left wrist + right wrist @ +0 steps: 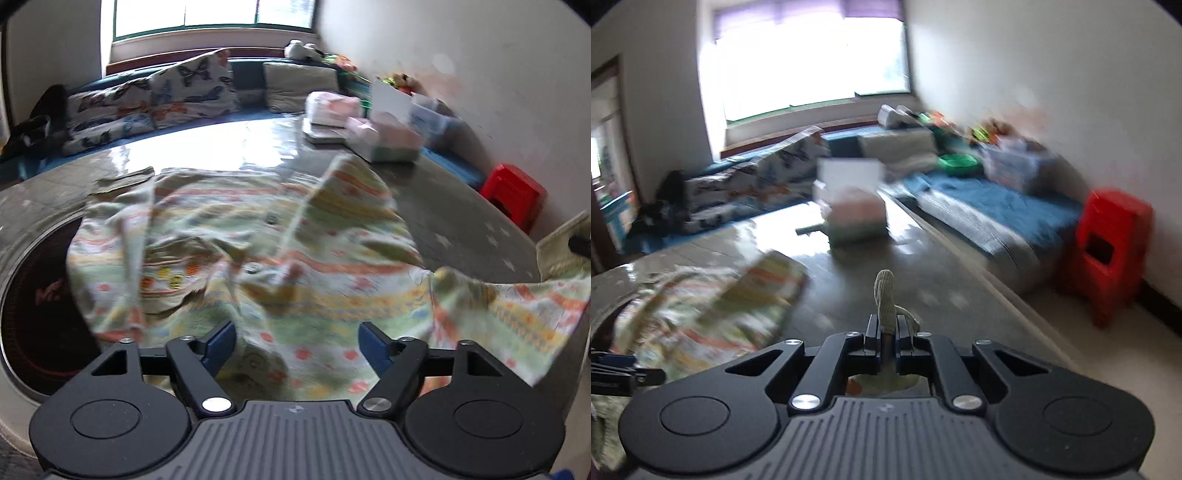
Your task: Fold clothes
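- Pinching a ribbed cuff (884, 295) between jaws pressed together on it, the right gripper (886, 330) holds one end of a striped, flower-printed garment (258, 236) clear of the surface (480, 221), the cloth poking forward past the fingers
- Hovering low over the near hem, the left gripper (297, 345) shows jaws spread wide with nothing between the blue pads (221, 341); they appear to touch no cloth, though blur leaves that uncertain
- Lying mostly spread across the grey surface, the garment is rumpled through its middle, with one sleeve (517, 314) stretched off to the right toward the lifted cuff and another flap (354, 188) raised at the far side
- Judging from this, a sleeve looks to be in hand for a fold; whether it is being drawn out flat or carried in over the body cannot be told
- Doing it well would likely mean keeping the sleeve taut so it lands without bunching, and pressing the open jaws down on the body to stop it sliding
- Sitting beyond the garment are boxes (391, 136), butterfly cushions (155, 99) and a red stool (513, 192)
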Tool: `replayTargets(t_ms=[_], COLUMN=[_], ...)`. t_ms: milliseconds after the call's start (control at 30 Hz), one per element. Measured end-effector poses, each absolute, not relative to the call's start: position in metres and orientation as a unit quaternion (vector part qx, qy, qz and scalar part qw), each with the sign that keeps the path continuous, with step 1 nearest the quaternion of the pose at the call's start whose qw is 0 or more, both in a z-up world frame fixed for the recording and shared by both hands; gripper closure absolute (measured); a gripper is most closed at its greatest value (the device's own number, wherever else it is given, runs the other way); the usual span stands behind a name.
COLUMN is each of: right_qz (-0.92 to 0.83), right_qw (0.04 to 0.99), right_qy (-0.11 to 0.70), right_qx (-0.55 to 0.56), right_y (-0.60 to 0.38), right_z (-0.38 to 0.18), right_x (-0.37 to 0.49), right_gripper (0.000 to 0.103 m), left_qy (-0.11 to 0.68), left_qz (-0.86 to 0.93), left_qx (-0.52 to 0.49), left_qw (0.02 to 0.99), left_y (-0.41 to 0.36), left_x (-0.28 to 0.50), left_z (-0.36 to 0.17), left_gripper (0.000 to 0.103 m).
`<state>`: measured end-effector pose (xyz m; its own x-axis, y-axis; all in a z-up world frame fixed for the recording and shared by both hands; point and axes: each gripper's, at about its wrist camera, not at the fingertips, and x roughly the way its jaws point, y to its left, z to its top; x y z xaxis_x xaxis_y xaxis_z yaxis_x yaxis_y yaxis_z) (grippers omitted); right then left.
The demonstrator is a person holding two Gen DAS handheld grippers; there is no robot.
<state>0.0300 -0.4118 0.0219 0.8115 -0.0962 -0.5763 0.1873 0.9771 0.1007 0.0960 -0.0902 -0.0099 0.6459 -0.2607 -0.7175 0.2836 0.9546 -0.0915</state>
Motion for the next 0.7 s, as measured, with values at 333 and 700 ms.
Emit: replayTargets(t_ms=[333, 700], right_qz=[-0.161, -0.208], right_qw=[0.934, 0.934], right_qy=[0.314, 0.289], right_qx=[0.064, 0.022], right_y=[-0.437, -0.442], right_z=[0.003, 0.011], right_x=[0.007, 0.001], right_gripper=[0.082, 0.057], left_qy=[0.388, 0.361], left_qz=[-0.161, -0.172], left_qx=[0.051, 0.046], left_qw=[0.906, 0.916], left_y=[-0.101, -0.106], left_x=[0.09, 0.08], left_z=[-0.012, 0.007], left_gripper=[0.022, 0.02])
